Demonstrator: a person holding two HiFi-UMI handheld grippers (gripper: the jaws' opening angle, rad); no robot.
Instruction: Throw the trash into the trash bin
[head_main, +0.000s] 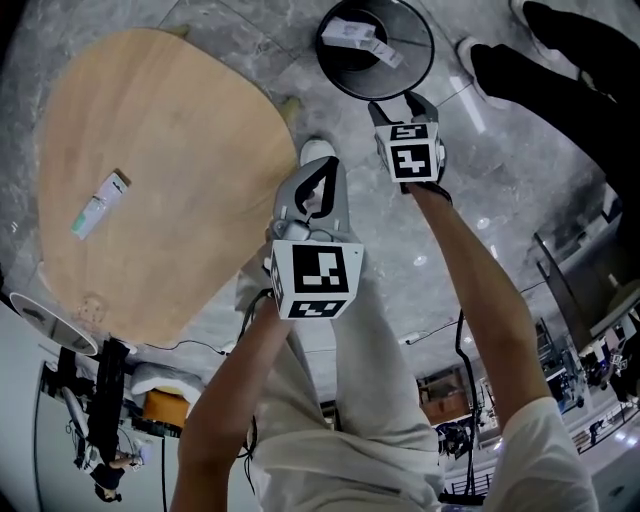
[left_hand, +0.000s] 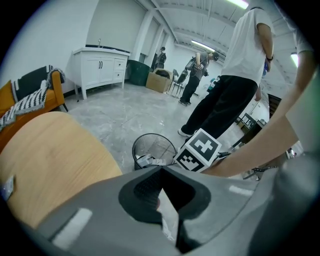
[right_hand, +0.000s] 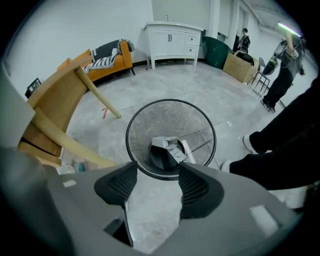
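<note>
The left gripper (left_hand: 160, 174) sits nearest to the person, tilted down, with its jaws pressed together at the tips. A pale sliver shows in the narrow gap behind the tips, and it cannot be told what that is. Off to this gripper's left and well apart from it, a slim packet (head_main: 100, 203) lies flat on the round wooden table (head_main: 170, 120). In the head view, the packet's long axis runs diagonally. Its darker end points up and away from the person, and its pale end points back toward the table's near edge.

Farther out and to the right, the right gripper (right_hand: 157, 172) points steeply down with its jaws spread wide. Only bare grey floor (right_hand: 155, 215) shows between them.

Just beyond the right gripper's tips stands the black mesh trash bin (right_hand: 145, 120), upright with its mouth open. At the bottom of the bin lies white trash (right_hand: 167, 147), boxy pieces heaped together. In the head view the longest piece lies slantwise across the bin.

To the right of the bin, past the right gripper, stands a bystander's legs in black trousers (right_hand: 280, 150).
</note>
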